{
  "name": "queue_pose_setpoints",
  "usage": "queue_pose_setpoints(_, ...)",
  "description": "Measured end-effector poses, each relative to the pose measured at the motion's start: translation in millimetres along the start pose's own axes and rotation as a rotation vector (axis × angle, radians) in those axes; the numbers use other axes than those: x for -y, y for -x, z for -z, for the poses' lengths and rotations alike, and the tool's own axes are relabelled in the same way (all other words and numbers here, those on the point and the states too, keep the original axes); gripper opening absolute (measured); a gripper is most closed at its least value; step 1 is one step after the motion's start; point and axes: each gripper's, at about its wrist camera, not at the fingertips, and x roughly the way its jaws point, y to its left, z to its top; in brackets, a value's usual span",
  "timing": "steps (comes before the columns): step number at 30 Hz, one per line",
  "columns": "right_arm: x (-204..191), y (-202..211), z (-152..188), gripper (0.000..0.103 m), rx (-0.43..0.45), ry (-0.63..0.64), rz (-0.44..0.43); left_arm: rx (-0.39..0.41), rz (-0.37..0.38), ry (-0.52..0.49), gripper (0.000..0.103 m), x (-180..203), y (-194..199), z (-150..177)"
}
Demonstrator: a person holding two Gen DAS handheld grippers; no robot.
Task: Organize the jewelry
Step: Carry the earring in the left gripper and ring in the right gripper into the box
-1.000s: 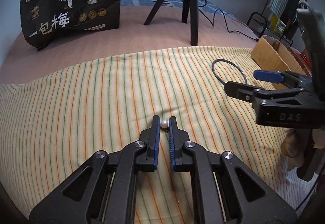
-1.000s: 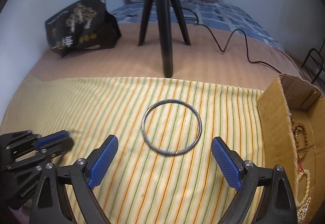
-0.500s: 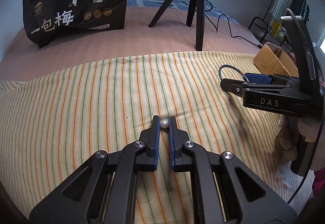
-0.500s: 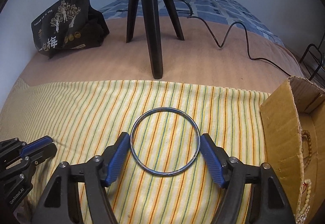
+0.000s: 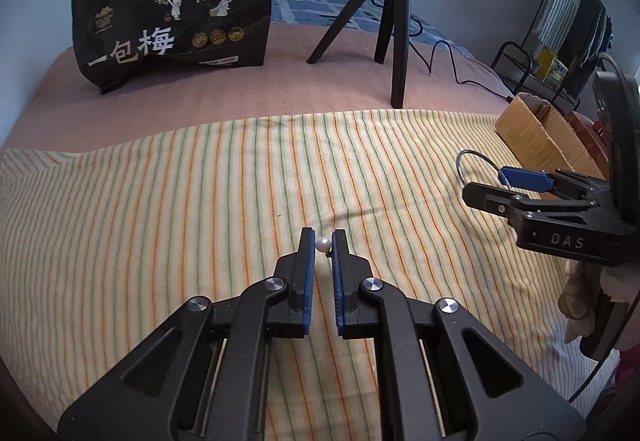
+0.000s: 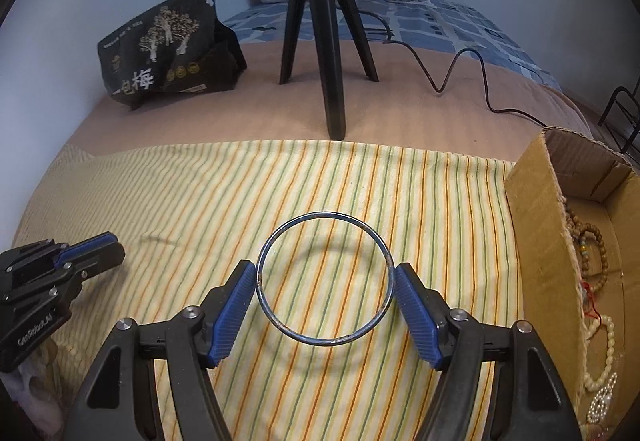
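In the left wrist view, the right gripper point(image 5: 516, 187) hid the near part of the ring point(image 5: 474, 161), and its far finger was mostly covered by the near one. The box point(image 5: 536, 133) was cut by this gripper, so its inside did not show. In the right wrist view, the box point(image 6: 536, 209) ran out of the picture at the right edge, and the beads point(image 6: 592, 253) inside were too small to tell apart. The tripod point(image 6: 320, 21) lost its top at the upper edge.
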Motion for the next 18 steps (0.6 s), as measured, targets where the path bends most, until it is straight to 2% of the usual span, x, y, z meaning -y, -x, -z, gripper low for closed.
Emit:
queue_pose_setpoints(10,-6,28,18,0.073,0.027,0.031,-0.001,0.027,-0.004,-0.020,0.006,1,30,7)
queue_pose_setpoints(18,6,76,27,0.073,0.103,0.003,-0.017,0.070,0.018,-0.044,0.006,16,50,-2)
